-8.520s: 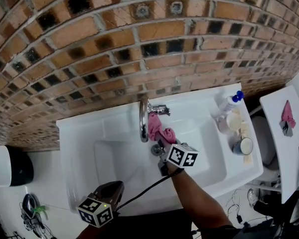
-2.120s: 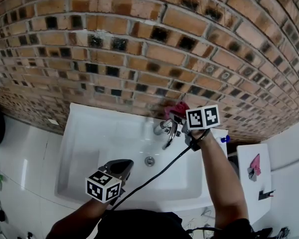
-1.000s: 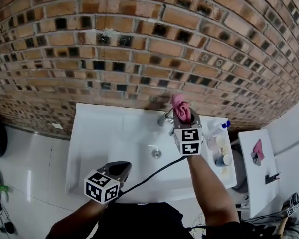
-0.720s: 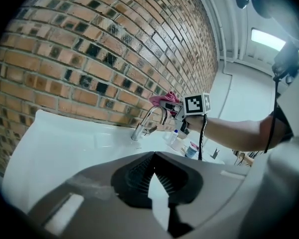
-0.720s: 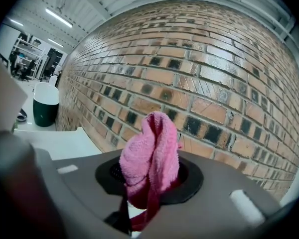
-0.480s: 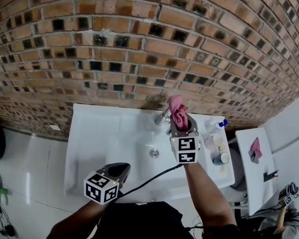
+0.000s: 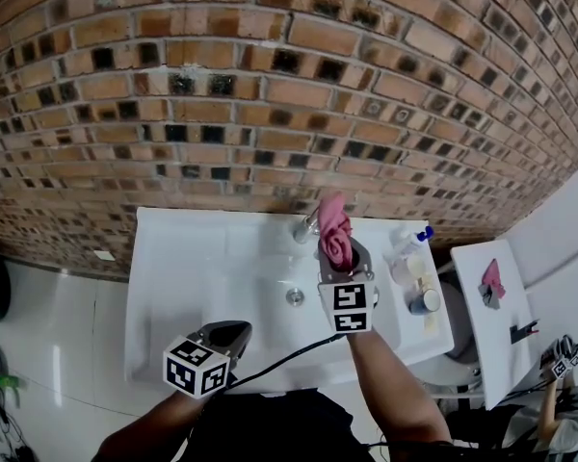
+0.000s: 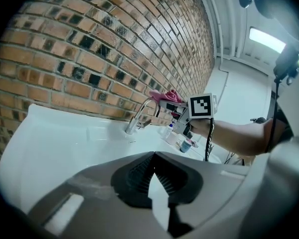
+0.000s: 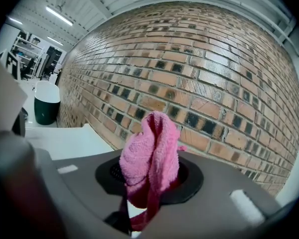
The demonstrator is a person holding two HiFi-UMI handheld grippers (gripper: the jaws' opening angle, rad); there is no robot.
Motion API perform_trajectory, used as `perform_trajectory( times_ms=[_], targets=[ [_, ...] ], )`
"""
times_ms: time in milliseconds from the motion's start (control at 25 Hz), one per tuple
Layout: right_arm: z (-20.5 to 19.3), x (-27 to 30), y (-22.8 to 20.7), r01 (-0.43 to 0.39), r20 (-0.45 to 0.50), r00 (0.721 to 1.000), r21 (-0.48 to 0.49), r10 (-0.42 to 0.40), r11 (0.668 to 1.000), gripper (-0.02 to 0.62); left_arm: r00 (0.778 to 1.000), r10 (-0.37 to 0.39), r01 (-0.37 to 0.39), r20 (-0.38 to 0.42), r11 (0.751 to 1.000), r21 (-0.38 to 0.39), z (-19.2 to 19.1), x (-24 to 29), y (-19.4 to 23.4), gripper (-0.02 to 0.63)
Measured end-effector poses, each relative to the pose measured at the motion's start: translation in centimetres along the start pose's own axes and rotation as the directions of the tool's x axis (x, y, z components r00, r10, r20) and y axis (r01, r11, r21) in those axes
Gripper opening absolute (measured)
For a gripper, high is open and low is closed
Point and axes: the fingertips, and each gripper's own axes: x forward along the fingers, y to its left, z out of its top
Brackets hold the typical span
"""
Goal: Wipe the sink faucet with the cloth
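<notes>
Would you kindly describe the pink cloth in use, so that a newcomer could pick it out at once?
Find the white sink under the brick wall, then the curved chrome faucet at its back edge. By the faucet the right gripper holds a fluffy pink terry cloth bunched upright between its jaws; the other pink item lies loose on the white side table at far right.

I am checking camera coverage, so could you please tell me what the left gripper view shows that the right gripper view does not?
Only the left gripper view: the faucet, the right gripper seen from outside, the left gripper with fingers shut. Only the right gripper view: a dark bin and the fingers gripping the cloth. Both: the cloth, brick wall and white sink.
</notes>
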Motion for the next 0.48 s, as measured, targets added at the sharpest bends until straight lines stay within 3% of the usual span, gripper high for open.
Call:
perform_trajectory(
  times_ms=[480],
  targets=[
    [-4.2, -2.0, 2.9, -0.089, -0.068, 0.993, 0.067, 0.093, 0.994, 0.119, 0.999, 0.044, -0.044, -0.001, 0.999, -0.007, 1.0, 0.2, 2.3, 0.006]
  ],
)
